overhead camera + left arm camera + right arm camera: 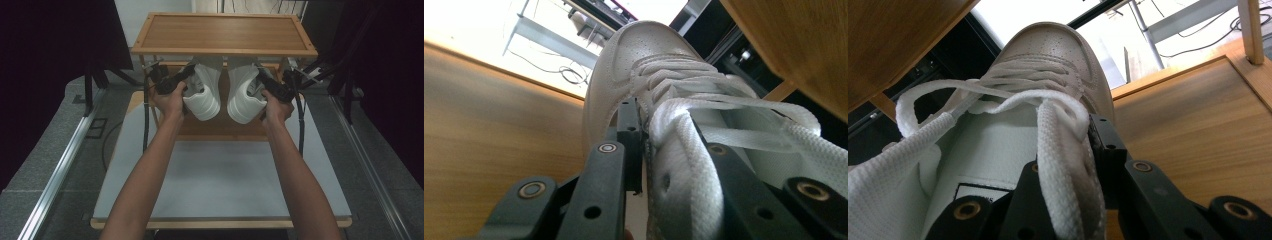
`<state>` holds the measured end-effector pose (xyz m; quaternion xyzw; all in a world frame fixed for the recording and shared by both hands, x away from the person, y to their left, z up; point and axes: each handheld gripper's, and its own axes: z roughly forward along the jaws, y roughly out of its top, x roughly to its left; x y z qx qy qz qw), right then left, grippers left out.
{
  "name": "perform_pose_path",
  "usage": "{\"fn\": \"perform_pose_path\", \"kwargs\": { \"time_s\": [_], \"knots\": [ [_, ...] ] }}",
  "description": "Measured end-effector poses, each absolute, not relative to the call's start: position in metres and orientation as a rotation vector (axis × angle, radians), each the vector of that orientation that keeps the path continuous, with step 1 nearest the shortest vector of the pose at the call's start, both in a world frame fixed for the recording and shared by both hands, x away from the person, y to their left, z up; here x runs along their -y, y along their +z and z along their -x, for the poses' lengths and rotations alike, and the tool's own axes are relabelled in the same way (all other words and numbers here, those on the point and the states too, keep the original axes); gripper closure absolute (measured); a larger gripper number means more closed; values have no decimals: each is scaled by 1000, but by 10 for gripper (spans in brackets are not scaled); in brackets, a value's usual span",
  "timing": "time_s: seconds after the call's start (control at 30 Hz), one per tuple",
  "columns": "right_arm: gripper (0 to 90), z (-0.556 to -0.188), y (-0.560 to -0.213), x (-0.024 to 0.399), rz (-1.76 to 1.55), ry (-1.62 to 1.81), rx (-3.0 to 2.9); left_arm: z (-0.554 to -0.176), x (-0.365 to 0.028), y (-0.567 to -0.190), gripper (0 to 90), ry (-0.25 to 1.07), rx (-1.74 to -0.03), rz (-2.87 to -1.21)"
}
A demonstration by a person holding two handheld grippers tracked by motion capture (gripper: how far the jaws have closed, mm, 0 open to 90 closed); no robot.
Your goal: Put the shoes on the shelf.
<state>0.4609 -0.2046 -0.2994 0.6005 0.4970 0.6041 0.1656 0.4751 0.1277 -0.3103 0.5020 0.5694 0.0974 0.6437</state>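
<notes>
The left claw [186, 86] is clamped on the collar edge of the left white shoe [204, 90] — in the left gripper view one jaw sits outside the upper and the other inside, with a lace loop [684, 150] lying over the inner one. The shoe hangs heel toward the person, toe tucked under the top shelf [222, 32] of the wooden rack, above the lower shelf [220, 131].

The right claw [262, 86] holds the right white shoe [245, 92] the same way, pinching its collar with a lace [1060, 165] draped across the jaw.

Likely trouble: each grip is a thin pinch on soft material, so a shoe could twist or slip out and land crooked. The laces may snag on a jaw at release and drag the shoe. With the toes so near the top shelf's underside, a lift could knock them against it.
</notes>
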Motion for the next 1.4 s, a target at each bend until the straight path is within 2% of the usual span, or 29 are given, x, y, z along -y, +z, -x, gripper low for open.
{"fn": "perform_pose_path", "kwargs": {
  "time_s": [0.23, 0.43, 0.53, 0.57, 0.6, 0.63, 0.77, 1.1, 1.4],
  "knots": [
    [783, -466, -304, 198, -1715, 1718, -1408, -477, -125, -310, 771, 254, -1296, -1177],
    [665, -469, -305, 198, -1741, 1779, -1359, -478, -120, -309, 723, 257, -1315, -1155],
    [598, -471, -306, 196, -1746, 1847, -1369, -481, -116, -310, 647, 217, -1288, -1118],
    [590, -472, -306, 195, -1743, 1868, -1384, -484, -117, -311, 629, 151, -1253, -1131],
    [546, -472, -306, 194, -1725, 1875, -1393, -485, -115, -310, 588, 169, -1254, -1147],
    [512, -472, -306, 194, -1712, 1881, -1398, -485, -113, -308, 584, 185, -1245, -1169],
    [488, -470, -304, 196, -1652, 1921, -1456, -484, -112, -305, 519, 176, -1226, -1194],
    [508, -443, -302, 208, -1553, 1921, -1501, -458, -129, -303, 512, 168, -1172, -1197],
    [717, -377, -289, 223, -1301, 1763, -1635, -406, -145, -294, 583, 251, -1095, -1302]
  ]
}}
